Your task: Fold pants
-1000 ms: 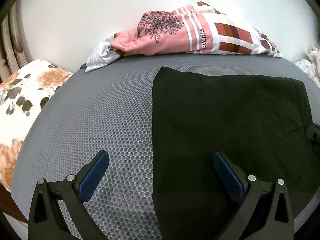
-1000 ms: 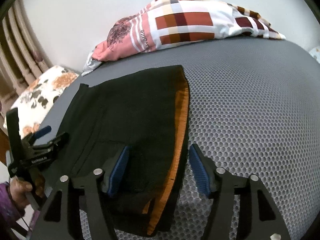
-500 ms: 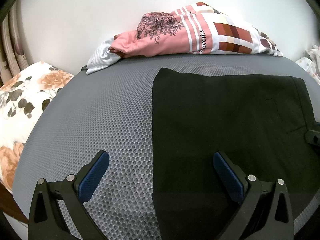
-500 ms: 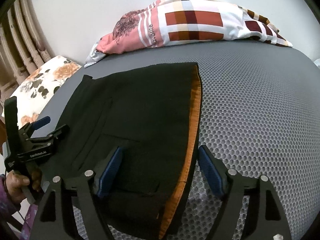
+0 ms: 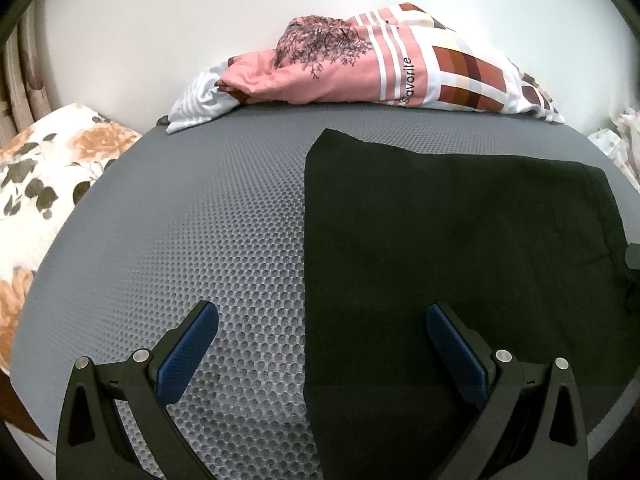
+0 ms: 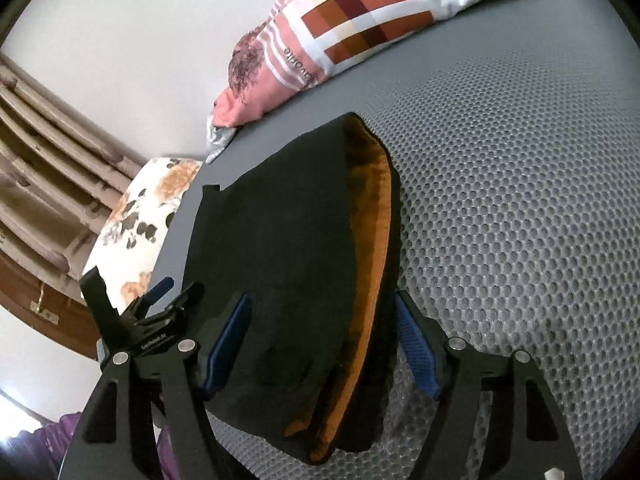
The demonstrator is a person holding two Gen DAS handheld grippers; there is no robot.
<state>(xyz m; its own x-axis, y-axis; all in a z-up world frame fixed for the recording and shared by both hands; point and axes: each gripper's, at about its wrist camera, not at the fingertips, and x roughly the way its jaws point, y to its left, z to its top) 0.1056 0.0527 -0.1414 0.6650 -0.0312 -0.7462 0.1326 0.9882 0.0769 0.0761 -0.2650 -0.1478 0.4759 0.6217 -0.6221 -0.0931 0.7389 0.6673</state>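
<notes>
— What carries it all?
— A bed (image 5: 208,216) with a grey honeycomb-mesh cover.
— And on it?
— Black pants (image 5: 460,248) spread flat at the near right, and a pink, white and checked quilt (image 5: 384,68) bunched along the far edge by the wall.

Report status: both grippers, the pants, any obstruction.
Left gripper open, straddling pants edge. Right gripper open around orange-lined waistband end. Black pants lying on grey mattress. Pink bedding behind, apart from pants.

Left wrist view low over bed (image 5: 208,208), facing wall. Right wrist view tilted, very near pants (image 6: 280,232). Both share pants, patterned quilt (image 5: 380,76).
</notes>
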